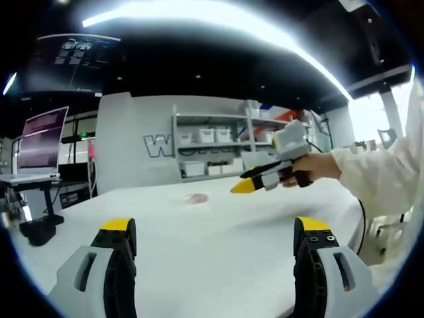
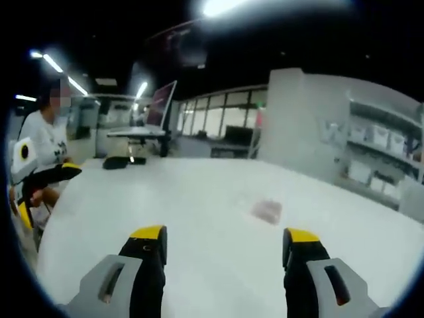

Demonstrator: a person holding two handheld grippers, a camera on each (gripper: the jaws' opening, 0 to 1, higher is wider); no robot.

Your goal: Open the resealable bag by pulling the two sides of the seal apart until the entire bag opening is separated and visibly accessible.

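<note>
Bag [image 1: 196, 197], small and pinkish, flat mid-counter [image 1: 218, 238], untouched; no print legible on it. Left gripper [image 1: 215, 242] and right gripper [image 2: 225, 248]: jaws spread wide, empty, well short of the bag. Wall lettering beyond the counter: only "W" readable.

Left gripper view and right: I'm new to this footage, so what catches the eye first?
A wide white table fills both views, with a small bag lying flat alone near its middle. Each open tool's yellow-tipped jaws frame it from below. In the left gripper view the right tool reaches in from the right, held by a white-sleeved hand.
</note>
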